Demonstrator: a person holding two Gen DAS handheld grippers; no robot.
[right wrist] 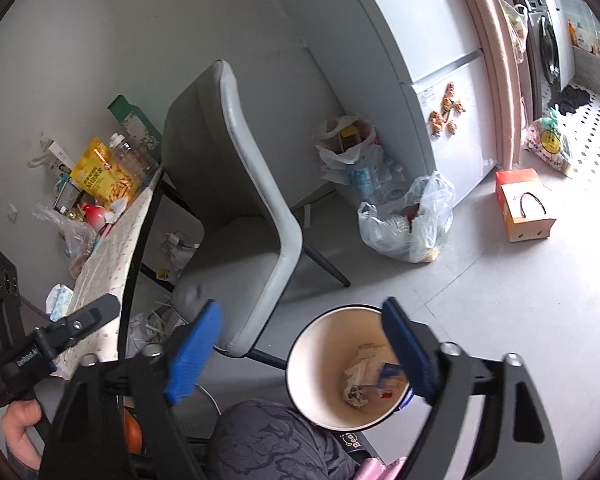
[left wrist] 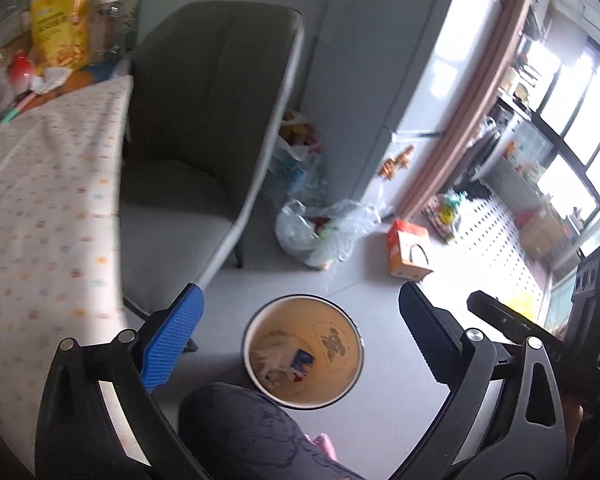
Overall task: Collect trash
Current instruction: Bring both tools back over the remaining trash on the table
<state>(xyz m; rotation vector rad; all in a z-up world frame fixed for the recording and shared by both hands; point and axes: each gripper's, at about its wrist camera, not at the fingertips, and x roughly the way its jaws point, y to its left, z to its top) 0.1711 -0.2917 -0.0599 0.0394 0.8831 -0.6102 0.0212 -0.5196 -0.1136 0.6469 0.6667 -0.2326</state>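
Left wrist view shows the left gripper [left wrist: 300, 344] with jaws spread wide and holding nothing, hanging over the waste bin [left wrist: 303, 350] at lower centre. The bin stands upright on the grey floor [left wrist: 384, 292], long axis vertical, mouth up, crumpled paper [left wrist: 274, 354] and a small blue carton [left wrist: 302, 361] at the bottom. Right wrist view shows the right gripper [right wrist: 304, 348] spread too, one blue finger [right wrist: 410, 354] over the rim. A knock there could tip the bin. Scraps remain on the cluttered table [right wrist: 96, 248] at left.

"Bear" partly legible on dark item [right wrist: 350, 440] by knee.
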